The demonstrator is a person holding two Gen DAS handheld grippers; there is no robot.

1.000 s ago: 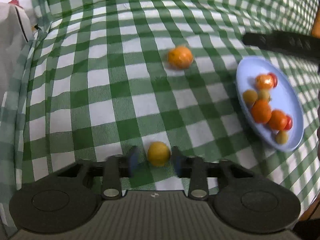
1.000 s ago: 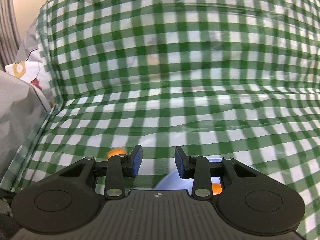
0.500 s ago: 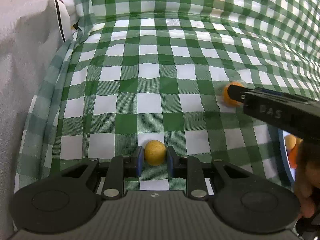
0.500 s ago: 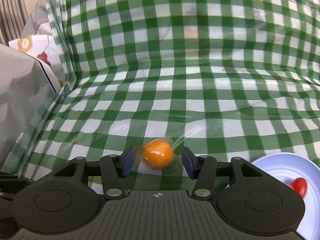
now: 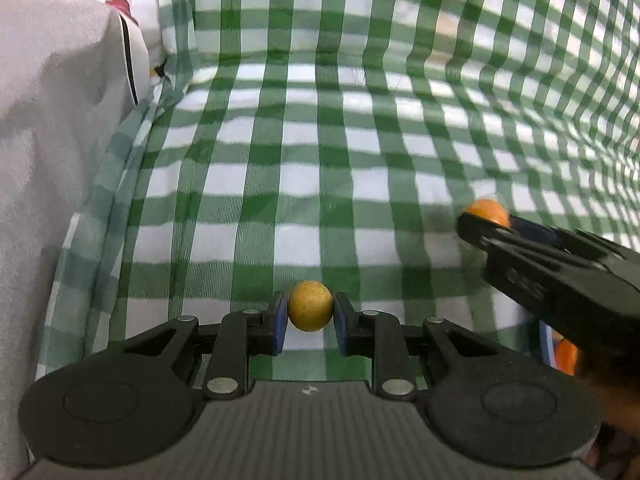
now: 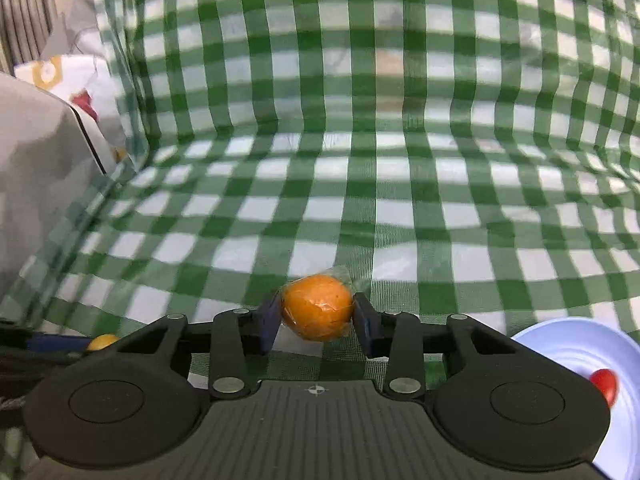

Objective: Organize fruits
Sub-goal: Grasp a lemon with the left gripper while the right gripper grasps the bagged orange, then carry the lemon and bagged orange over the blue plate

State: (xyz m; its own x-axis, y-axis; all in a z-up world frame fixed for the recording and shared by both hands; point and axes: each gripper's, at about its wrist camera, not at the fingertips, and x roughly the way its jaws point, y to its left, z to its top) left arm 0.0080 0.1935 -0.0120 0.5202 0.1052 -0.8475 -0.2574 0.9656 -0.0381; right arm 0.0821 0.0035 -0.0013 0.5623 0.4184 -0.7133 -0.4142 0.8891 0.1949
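Observation:
My left gripper (image 5: 310,312) is shut on a small round yellow fruit (image 5: 310,311) just above the green checked cloth. My right gripper (image 6: 317,312) is shut on an orange wrapped in clear film (image 6: 317,307). The right gripper also shows at the right of the left wrist view (image 5: 486,226) with the orange (image 5: 486,208) at its tip. The left gripper's yellow fruit shows at the lower left of the right wrist view (image 6: 102,341). A light blue plate (image 6: 576,340) with a red fruit (image 6: 604,382) lies at the lower right.
The green and white checked cloth (image 5: 320,152) covers the table and rises up behind it. A grey fabric bundle (image 5: 52,128) stands along the left edge. A strip of the blue plate with an orange fruit (image 5: 566,356) shows behind the right gripper.
Both grippers closed on their fruits: the left on the yellow fruit, the right on the wrapped orange. The right gripper came down to the orange from above the plate.

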